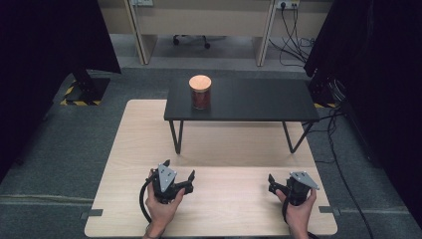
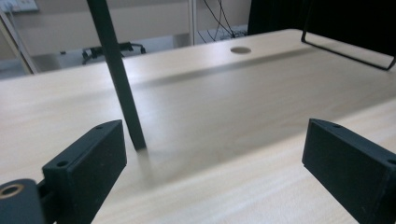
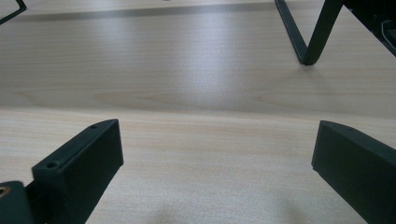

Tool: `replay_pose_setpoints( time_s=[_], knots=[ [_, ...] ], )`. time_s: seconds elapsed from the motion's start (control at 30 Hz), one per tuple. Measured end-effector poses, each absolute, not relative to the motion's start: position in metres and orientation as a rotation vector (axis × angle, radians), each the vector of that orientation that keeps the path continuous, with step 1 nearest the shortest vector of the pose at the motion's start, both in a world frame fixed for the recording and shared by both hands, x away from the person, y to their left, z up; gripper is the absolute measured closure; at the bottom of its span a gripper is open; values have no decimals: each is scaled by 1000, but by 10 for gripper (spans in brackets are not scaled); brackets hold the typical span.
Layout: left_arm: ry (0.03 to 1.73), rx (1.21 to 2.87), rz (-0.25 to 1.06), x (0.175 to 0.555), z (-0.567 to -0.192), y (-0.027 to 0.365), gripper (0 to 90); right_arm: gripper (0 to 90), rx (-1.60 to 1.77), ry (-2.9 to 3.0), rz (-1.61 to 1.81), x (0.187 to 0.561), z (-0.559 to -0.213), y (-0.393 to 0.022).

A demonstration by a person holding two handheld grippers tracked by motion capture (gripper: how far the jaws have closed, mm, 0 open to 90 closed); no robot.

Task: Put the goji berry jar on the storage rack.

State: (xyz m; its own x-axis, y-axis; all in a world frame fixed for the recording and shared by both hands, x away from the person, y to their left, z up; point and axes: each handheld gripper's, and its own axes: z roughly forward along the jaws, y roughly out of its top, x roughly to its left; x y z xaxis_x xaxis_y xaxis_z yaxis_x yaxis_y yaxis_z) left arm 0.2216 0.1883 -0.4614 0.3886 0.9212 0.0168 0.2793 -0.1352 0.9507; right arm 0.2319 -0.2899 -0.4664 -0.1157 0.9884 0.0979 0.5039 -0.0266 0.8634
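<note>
The left gripper (image 1: 178,175) rests low over the wooden table (image 1: 124,149), held in the left hand (image 1: 161,206), jaws spread wide and holding nothing. Farther back on the black stand (image 1: 249,102) sits a jar (image 1: 200,92) of red stuff with a cork lid — well apart from both grippers. The right gripper (image 1: 275,184) is likewise agape and empty.
</note>
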Motion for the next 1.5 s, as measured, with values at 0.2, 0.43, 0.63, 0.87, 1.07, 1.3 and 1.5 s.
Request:
replay_pose_setpoints(
  time_s=[0.2,0.43,0.63,0.87,1.07,1.3,1.5],
  knots=[
    [1109,1650,790,223,-480,184,57,20,1573,1671,1069,232,-466,-290],
    [1151,1635,751,224,-486,189,62,20,1573,1673,1066,232,-466,-290],
    [1172,1648,720,225,-485,194,68,20,1571,1676,1064,232,-466,-290],
    [1190,1662,695,225,-484,197,79,20,1573,1677,1062,233,-466,-290],
    [1165,1678,697,224,-484,197,88,20,1570,1679,1053,233,-465,-288],
    [1165,1673,696,224,-485,198,88,20,1577,1685,1051,234,-465,-289],
    [1166,1671,697,224,-485,198,83,20,1582,1683,1052,234,-464,-289]
  ],
)
